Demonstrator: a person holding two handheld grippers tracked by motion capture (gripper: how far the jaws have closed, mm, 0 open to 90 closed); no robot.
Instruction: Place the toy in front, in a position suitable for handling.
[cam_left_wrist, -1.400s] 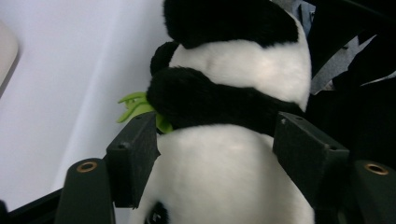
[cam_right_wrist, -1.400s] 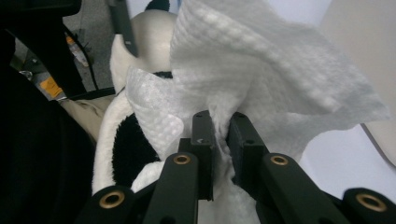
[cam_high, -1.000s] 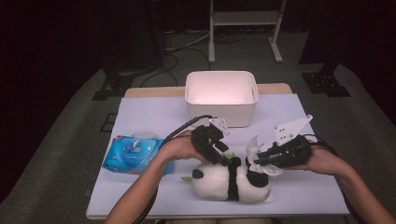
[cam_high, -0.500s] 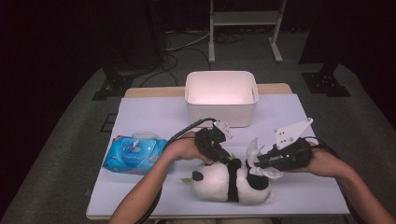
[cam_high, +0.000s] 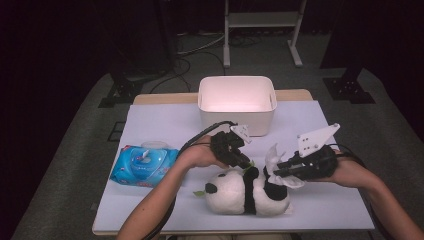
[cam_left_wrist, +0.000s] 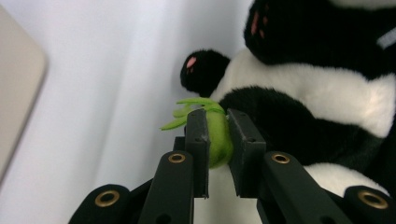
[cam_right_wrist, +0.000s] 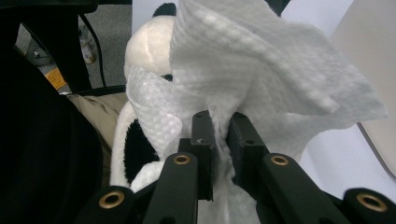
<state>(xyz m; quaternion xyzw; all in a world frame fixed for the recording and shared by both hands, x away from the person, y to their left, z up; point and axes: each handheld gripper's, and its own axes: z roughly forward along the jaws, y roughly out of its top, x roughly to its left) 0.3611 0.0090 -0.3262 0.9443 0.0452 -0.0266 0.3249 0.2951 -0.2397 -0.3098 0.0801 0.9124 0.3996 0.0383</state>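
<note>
While the left gripper (cam_left_wrist: 217, 135) has just been closing and now pinches the green leaf sprig (cam_left_wrist: 212, 135) on the panda plush (cam_high: 247, 192), a tug could tear that small sprig or drag the toy off the white mat (cam_high: 165, 125), I judge. The right gripper (cam_right_wrist: 219, 126) is clamped on a white wipe (cam_right_wrist: 261, 70) held at the panda's rear end. The plush lies on its side at the front of the mat, between both grippers, with the wipes pack (cam_high: 142, 165) to its left and the white bin (cam_high: 236, 102) behind.
</note>
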